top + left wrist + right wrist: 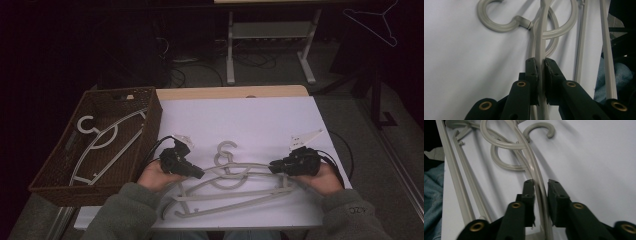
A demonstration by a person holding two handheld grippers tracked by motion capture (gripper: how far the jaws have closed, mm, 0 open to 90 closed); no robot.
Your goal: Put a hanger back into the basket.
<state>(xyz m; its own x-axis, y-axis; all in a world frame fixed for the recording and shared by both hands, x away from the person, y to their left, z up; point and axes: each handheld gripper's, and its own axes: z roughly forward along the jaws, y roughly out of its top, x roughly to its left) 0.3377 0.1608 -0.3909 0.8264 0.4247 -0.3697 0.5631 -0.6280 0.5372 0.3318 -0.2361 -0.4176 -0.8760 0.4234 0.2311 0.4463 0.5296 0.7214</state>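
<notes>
Two grey plastic hangers lie overlapped on the white sheet near the front edge, hooks pointing away from me. My left gripper is at the left shoulder of the upper hanger. In the left gripper view my gripper is shut on that hanger's thin arm, both pads pressed on it. My right gripper is at the right shoulder. In the right gripper view its jaws straddle the arm with a gap on one side, so it is open.
A brown wicker basket stands at the left with grey hangers inside. Another thin hanger hangs in the dark at the upper right. A metal stand is on the floor beyond the table. My jeans show past the table's front edge.
</notes>
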